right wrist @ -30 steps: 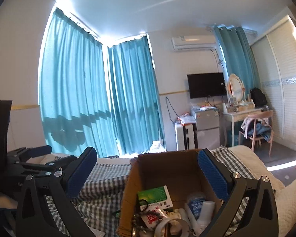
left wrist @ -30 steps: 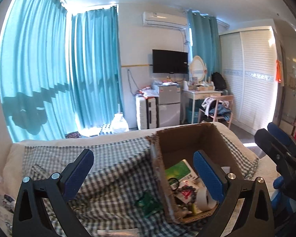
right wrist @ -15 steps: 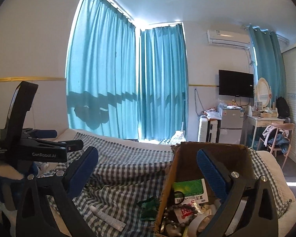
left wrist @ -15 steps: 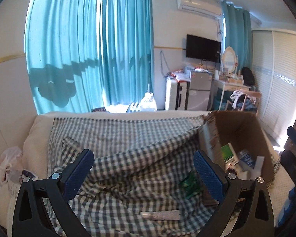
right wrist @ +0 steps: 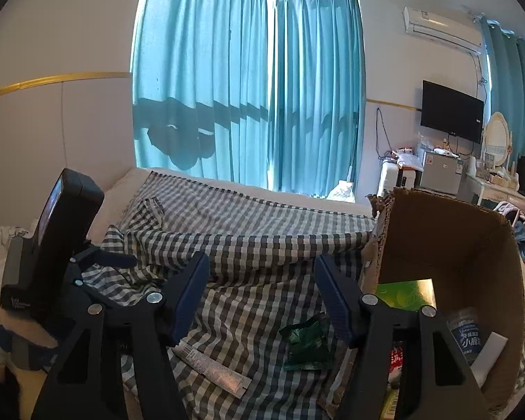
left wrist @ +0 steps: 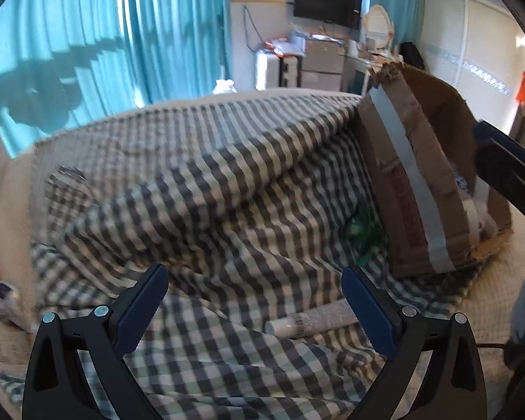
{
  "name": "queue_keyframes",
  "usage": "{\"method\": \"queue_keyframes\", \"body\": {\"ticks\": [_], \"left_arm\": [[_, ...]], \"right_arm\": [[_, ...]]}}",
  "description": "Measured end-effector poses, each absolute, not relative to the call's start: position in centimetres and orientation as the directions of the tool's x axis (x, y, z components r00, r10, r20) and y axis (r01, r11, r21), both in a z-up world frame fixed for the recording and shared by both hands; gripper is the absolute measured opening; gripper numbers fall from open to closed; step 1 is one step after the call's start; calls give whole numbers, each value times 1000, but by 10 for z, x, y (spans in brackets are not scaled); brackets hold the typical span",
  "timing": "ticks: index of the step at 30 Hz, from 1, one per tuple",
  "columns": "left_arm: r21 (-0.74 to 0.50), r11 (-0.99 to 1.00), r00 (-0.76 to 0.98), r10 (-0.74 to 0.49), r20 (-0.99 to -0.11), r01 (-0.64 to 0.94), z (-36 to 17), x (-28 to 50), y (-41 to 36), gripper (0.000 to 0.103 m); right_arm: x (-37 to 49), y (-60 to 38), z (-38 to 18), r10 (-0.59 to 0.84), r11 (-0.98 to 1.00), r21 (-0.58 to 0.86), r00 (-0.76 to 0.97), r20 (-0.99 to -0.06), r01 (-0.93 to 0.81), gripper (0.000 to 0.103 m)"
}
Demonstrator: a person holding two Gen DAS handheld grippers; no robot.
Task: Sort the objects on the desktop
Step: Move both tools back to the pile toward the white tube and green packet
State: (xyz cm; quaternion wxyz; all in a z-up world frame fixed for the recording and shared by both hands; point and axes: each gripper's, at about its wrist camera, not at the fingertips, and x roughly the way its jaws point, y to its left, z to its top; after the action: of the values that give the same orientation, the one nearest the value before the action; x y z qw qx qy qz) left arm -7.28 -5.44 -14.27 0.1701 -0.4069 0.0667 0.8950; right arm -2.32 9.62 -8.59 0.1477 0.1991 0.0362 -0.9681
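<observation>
- cardboard box on checked blanket; green wrapper just beside its left wall, white tube further left
- right gripper tilted slightly down left of box, jaws closing, nothing between
- left gripper pitched steeply down, fingers apart, empty, above tube

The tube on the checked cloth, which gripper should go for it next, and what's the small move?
Probably the left gripper: ease it down and forward onto the tube, which lies loose on the checked cloth just ahead of its open, empty jaws. The cardboard box stands right beside.
</observation>
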Motion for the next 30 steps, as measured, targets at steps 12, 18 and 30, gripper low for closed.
{"method": "queue_keyframes", "body": {"ticks": [12,18,30], "left_arm": [[-59,-896,-453,278,-847,-440,-200,-97,-33,94],[-107,-864,-352,310,-883,-491,-223,-99,-30,91],[-55,-799,-335,312,-889,-599,-234,-92,-3,64]], "right_arm": [[-100,86,-131,-301,-953,151,-784,-543,261,60],[-120,98,-171,-293,-956,187,-712,-638,225,60],[-128,110,-215,-77,-996,33,-635,-769,80,65]]}}
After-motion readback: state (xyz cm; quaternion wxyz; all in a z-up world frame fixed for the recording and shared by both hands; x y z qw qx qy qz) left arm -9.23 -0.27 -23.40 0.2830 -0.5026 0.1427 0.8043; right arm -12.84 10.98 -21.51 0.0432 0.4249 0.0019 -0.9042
